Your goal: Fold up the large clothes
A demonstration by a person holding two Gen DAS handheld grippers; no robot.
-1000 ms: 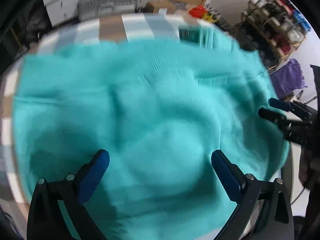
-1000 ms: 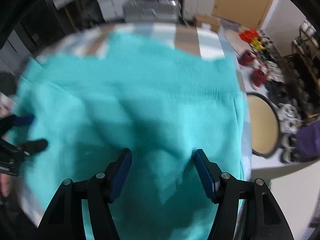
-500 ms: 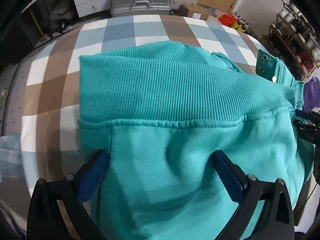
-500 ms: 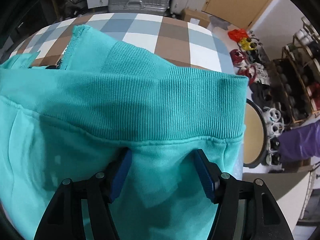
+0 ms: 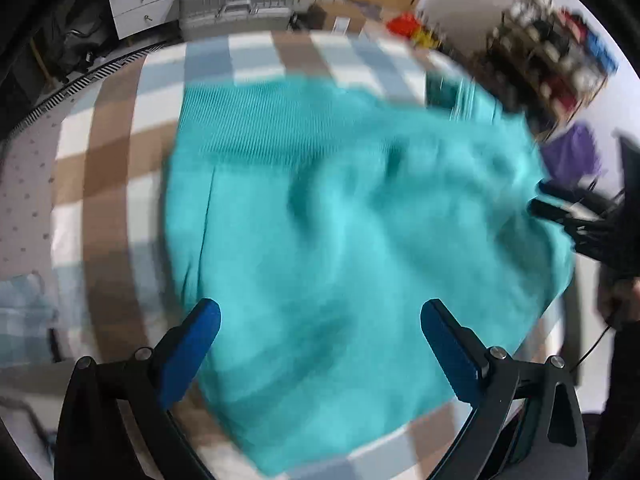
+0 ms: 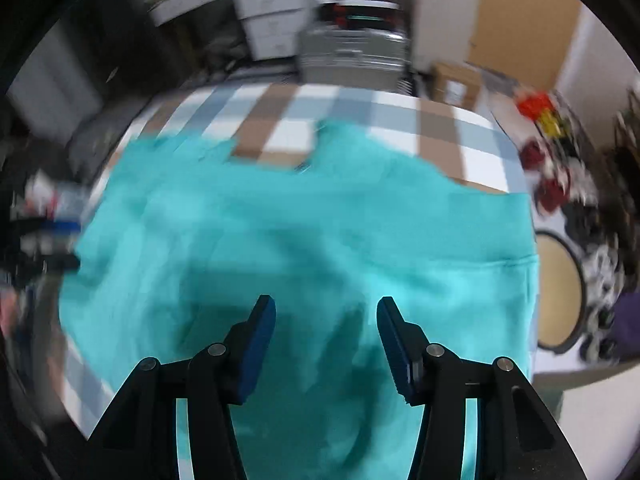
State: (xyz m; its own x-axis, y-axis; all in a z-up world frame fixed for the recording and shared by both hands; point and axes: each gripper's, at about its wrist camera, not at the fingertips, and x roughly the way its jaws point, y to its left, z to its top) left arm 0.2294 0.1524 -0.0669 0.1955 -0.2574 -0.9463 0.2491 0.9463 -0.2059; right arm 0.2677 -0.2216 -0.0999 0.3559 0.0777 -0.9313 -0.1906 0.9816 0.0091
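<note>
I am looking down on a teal garment (image 5: 340, 240) that is lying in a rumpled heap on the checked cloth (image 5: 108, 168), filling the centre of both views; both pictures are blurred. In the left wrist view, my left gripper (image 5: 320, 334) is sitting at the bottom of the frame with its jaws spread wide. The garment is lying beneath the gap between them and running up toward the top of the frame, and the blue pads are pressing on nothing. My right gripper is showing as a dark shape at the right edge, at the garment's side.

In the right wrist view, my right gripper (image 6: 326, 332) is at bottom centre, its jaws narrower and closing. The garment is lying under and beyond them, and I am seeing no fold pinched between the pads.
</note>
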